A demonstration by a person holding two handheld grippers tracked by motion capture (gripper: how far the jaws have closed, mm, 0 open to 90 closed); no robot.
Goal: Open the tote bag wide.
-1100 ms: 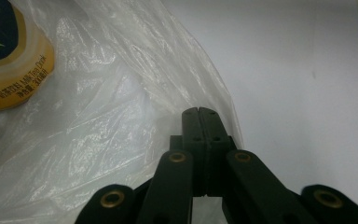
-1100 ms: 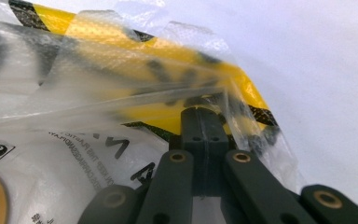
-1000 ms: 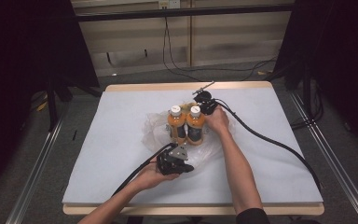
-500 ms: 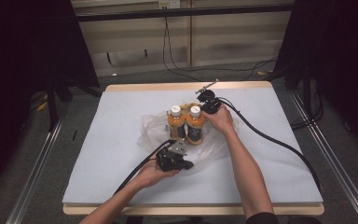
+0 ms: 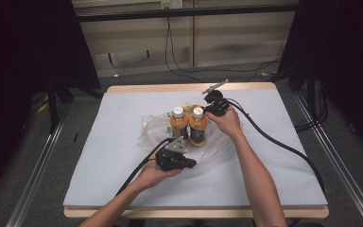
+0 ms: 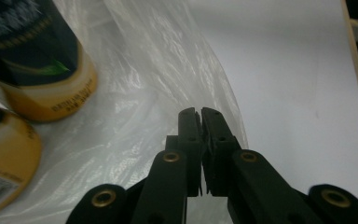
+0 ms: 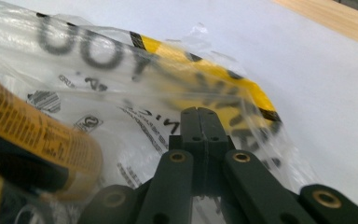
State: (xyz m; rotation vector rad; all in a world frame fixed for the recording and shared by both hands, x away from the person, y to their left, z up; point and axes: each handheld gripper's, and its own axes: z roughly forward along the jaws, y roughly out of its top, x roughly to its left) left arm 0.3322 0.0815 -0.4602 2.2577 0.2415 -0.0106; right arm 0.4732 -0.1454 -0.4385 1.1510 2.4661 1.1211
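Clear crinkled plastic bag (image 5: 217, 144) lies spread near the middle of the white table sheet (image 5: 113, 156), its long axis running roughly from the near-right corner toward the far-left. One end carries yellow-and-black print with dark lettering (image 7: 205, 88); that printed end sits on the far side, under my right gripper.

Two orange-filled bottles with white caps and dark labels stand upright on the film, side by side and touching: left bottle (image 5: 178, 126), right bottle (image 5: 197, 127). Caps point straight up, long axes vertical. In the left gripper view their orange bases (image 6: 51, 100) rest on the plastic just left of my jaws.

My left gripper (image 5: 189, 164) sits low at the near edge of the bag, just in front of the bottles, pointing right. Jaws all but pressed together, a sliver of gap showing, tips over the film's edge; whether a fold is caught between them I cannot tell.

My right gripper (image 5: 211, 97) is at the far right of the bottles, close to the right bottle's cap, raised a little off the sheet. Jaws pressed tight together, film bunched at the tips (image 7: 200, 114); a pinch on it I cannot confirm.

Black cables (image 5: 274, 142) trail off over the sheet.
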